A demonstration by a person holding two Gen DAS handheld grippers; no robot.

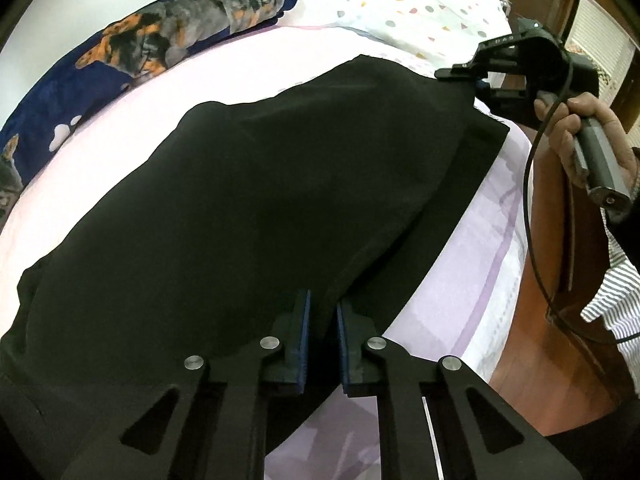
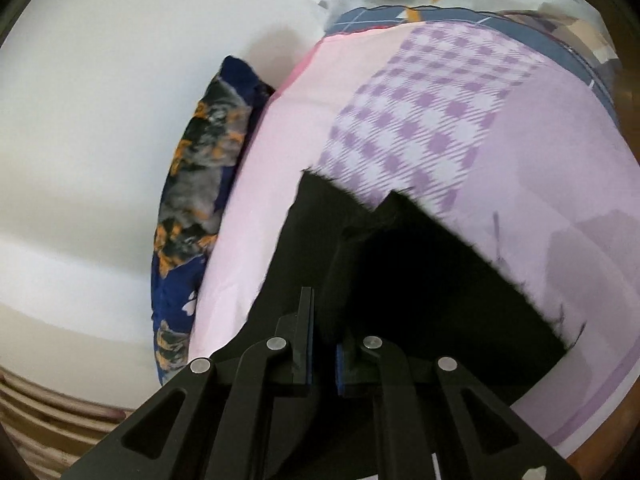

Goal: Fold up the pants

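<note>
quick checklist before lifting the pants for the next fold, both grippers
1. Left gripper shut on the near edge of the black pants: ok.
2. Right gripper shut on a bunched fold of the pants: ok.
3. Both grips on the same long edge: ok; the left wrist view shows the right gripper at that edge's far end.
4. Pants lying flat: not ok, the cloth is bulged and rumpled.
5. Pink bedsheet not caught in either grip: cannot tell.
6. Blue dog-print pillow clear of the pants: ok, it lies apart.
</note>
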